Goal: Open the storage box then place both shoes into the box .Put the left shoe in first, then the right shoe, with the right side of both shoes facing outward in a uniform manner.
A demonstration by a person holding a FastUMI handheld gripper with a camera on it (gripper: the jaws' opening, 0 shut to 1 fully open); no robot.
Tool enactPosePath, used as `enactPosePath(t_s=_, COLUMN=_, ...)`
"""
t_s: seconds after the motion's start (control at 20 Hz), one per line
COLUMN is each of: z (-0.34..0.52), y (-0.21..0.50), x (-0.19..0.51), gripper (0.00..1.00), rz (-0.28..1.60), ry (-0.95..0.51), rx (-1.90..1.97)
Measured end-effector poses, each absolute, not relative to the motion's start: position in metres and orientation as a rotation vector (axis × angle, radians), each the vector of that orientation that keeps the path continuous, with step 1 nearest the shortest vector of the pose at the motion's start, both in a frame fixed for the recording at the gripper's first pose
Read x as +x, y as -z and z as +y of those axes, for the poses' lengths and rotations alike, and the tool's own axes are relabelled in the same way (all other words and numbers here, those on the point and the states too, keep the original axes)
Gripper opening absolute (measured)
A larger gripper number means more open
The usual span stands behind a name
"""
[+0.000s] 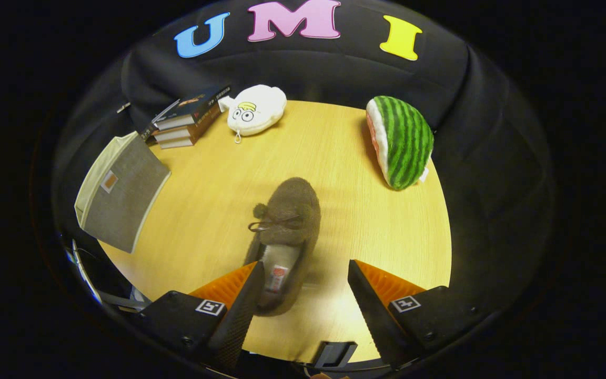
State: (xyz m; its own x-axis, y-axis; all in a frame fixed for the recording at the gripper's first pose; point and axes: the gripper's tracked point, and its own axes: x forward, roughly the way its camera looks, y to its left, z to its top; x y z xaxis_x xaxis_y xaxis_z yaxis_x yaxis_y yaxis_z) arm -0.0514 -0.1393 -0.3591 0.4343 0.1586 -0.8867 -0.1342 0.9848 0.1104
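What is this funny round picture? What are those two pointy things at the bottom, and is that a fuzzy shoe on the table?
The picture comes from a little camera that rides on a hand-held grabber, so you see what the grabber sees. A person carries it; it is not a robot arm. The two pointy things are the gripper fingers, and they stand open, holding nothing.

Yes, that is a fuzzy brown shoe with a small bow. It lies on the wooden table, its heel end between the fingers, close to the one on the left, its toe pointing away.

Farther off, on the left, stands a grey storage box. Beyond it is a stack of books, then a white plush toy. On the right lies a plush watermelon slice.
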Motion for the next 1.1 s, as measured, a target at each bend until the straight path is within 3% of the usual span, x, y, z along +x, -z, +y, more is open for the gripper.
enactPosePath(t_s=0.6, z=-0.137, y=0.425, x=-0.023, gripper=0.96, rz=1.213, ry=-0.15, rx=0.146)
enactPosePath(t_s=0.8, z=-0.12, y=0.43, x=-0.024, gripper=0.45, rz=1.258, ry=-0.143, rx=0.232)
enactPosePath(t_s=0.85, z=-0.12, y=0.432, x=-0.023, gripper=0.27, rz=1.256, ry=-0.136, rx=0.224)
enactPosePath(t_s=1.1, z=-0.122, y=0.432, x=-0.021, gripper=0.11, rz=1.214, ry=-0.106, rx=0.24)
